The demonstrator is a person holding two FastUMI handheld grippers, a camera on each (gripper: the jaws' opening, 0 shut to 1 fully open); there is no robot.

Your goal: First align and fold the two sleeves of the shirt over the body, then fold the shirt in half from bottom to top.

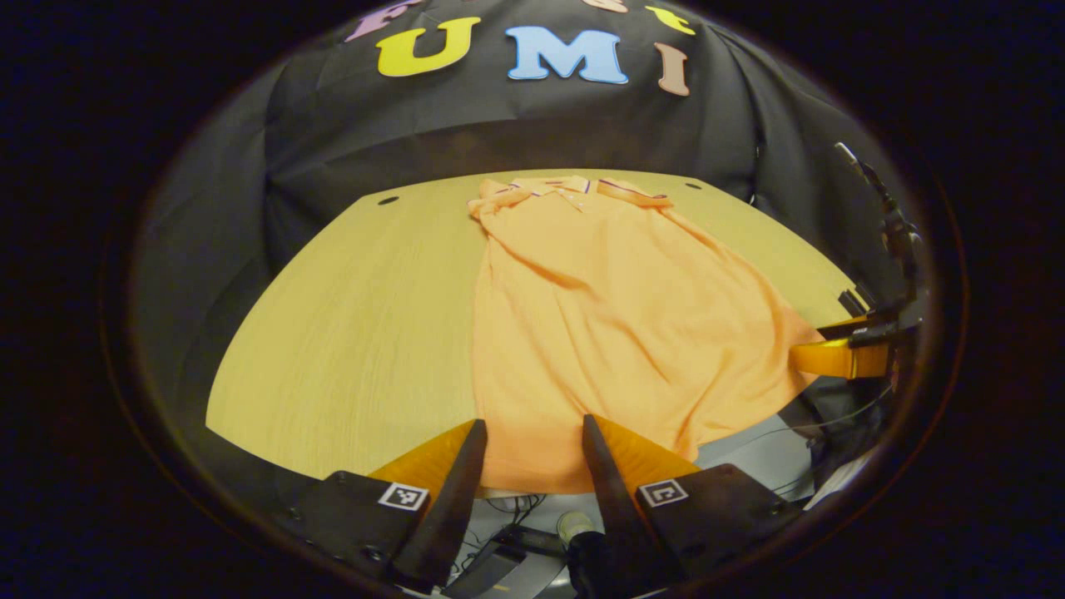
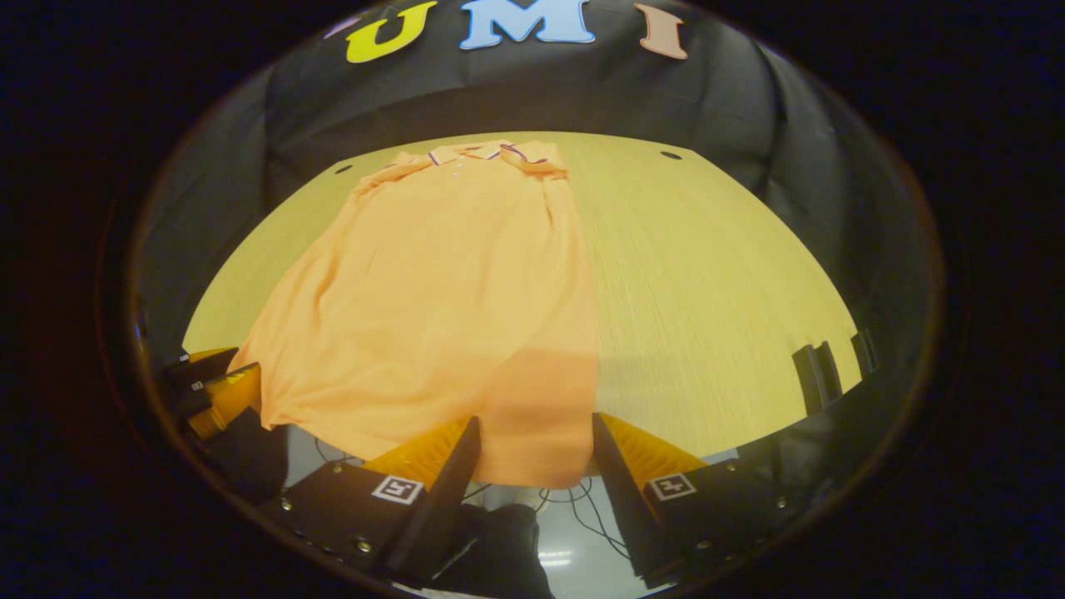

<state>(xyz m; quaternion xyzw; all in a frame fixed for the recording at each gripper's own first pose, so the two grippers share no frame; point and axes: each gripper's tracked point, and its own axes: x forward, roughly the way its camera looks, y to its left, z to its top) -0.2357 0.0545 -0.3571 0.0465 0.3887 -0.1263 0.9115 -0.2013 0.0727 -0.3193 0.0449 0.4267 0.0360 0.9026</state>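
My left tongs (image 1: 529,433) are spread, their two fingers standing either side of the near hem of the orange shirt (image 1: 599,316), with cloth showing between them; I cannot tell whether either finger touches it. The shirt lies lengthwise on the wooden worktop (image 1: 349,333), collar (image 1: 549,187) at the far end by the booth wall, sleeves already folded in over the body, hem hanging a little past the near edge. In the right gripper view my right tongs (image 2: 534,428) are likewise spread at the hem's other corner, the shirt (image 2: 441,283) running away from them and to their left. The left tongs show at that view's lower left edge, just beside the hem; bare worktop (image 2: 707,283) lies to the right.
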